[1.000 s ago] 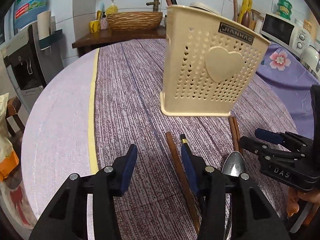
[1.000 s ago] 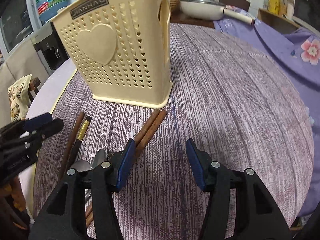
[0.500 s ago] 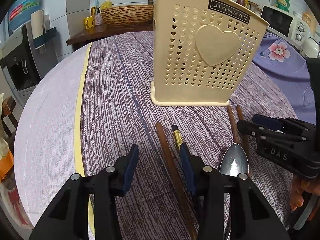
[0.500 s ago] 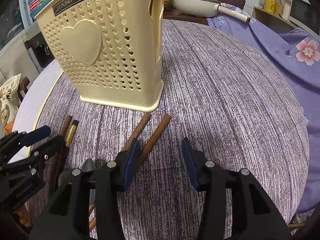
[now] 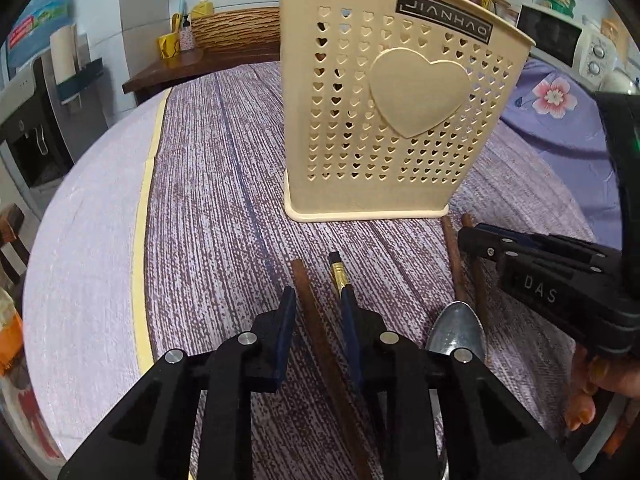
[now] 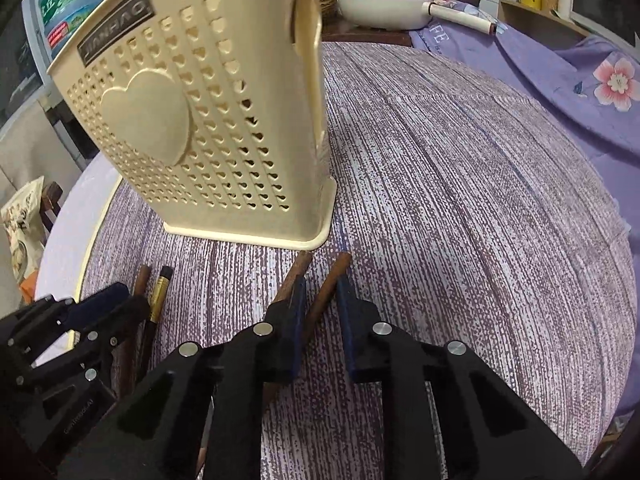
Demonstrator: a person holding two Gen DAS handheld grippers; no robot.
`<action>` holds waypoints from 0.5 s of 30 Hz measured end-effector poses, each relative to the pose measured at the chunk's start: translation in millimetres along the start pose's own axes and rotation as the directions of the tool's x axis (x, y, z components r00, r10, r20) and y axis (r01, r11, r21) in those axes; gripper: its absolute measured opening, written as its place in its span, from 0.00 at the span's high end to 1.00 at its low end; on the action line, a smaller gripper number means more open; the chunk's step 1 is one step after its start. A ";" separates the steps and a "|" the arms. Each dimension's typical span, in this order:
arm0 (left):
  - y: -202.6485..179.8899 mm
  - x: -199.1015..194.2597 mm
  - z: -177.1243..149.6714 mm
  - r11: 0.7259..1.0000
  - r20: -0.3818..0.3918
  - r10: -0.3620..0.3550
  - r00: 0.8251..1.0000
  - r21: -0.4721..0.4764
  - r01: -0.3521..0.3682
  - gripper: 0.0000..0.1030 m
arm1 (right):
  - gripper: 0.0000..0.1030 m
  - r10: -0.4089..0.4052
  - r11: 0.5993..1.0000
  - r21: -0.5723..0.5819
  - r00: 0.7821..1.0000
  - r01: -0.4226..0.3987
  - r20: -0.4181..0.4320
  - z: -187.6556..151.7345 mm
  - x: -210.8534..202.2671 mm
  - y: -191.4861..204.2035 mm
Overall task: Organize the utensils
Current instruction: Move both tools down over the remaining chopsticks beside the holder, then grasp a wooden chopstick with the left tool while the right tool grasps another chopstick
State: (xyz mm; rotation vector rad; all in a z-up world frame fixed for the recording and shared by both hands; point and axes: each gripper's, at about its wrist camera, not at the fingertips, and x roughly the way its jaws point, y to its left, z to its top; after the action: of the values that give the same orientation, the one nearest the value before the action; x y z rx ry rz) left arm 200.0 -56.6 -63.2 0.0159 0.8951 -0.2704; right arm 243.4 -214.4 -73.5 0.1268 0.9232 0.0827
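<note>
A cream plastic utensil holder [image 5: 392, 116] with heart holes stands upright on the purple striped tablecloth; it also shows in the right wrist view [image 6: 208, 128]. My left gripper [image 5: 318, 304] is low over the table, its jaws partly closed around a brown chopstick [image 5: 308, 304]. A black chopstick with a gold band [image 5: 339, 276] lies against its right finger. A metal spoon [image 5: 456, 332] lies to the right. My right gripper [image 6: 322, 296] has its jaws partly closed around a brown chopstick [image 6: 334, 276]; a second brown chopstick [image 6: 296, 272] lies just left.
The table's pale left edge has a yellow band [image 5: 146, 184]. A purple flowered cloth [image 6: 560, 80] covers the right side. A white pan [image 6: 384, 8] and a woven basket [image 5: 236, 28] sit on counters behind.
Both grippers have moved forward and lower toward the chopsticks in front of the holder. Both pairs of jaws have narrowed, each now straddling a brown chopstick.
</note>
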 end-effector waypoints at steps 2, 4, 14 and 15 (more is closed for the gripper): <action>4.5 -1.4 -2.0 0.999 0.009 -0.015 1.000 -0.029 0.015 0.78 | 0.84 0.004 1.000 -0.003 1.000 -0.004 0.001 -0.8 -0.4 -1.1; 6.2 -3.3 -3.2 0.999 0.019 -0.008 1.000 -0.039 0.009 0.78 | 0.84 -0.003 1.000 -0.010 1.000 0.003 0.004 -1.6 -0.2 0.4; -11.6 8.3 -0.2 0.995 -0.001 0.085 0.996 0.056 -0.085 0.78 | 0.84 -0.031 1.000 -0.002 0.999 0.031 0.012 -0.9 3.1 4.8; -13.4 9.1 -0.2 0.994 0.000 0.090 0.996 0.063 -0.090 0.79 | 0.84 -0.032 0.999 0.003 0.999 0.032 0.015 -0.4 3.9 5.4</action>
State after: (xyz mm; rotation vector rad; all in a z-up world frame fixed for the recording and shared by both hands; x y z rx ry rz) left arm 202.0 -71.6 -69.0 0.1152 0.8860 -0.2147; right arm 245.3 -208.5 -76.0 0.1149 0.9103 0.0505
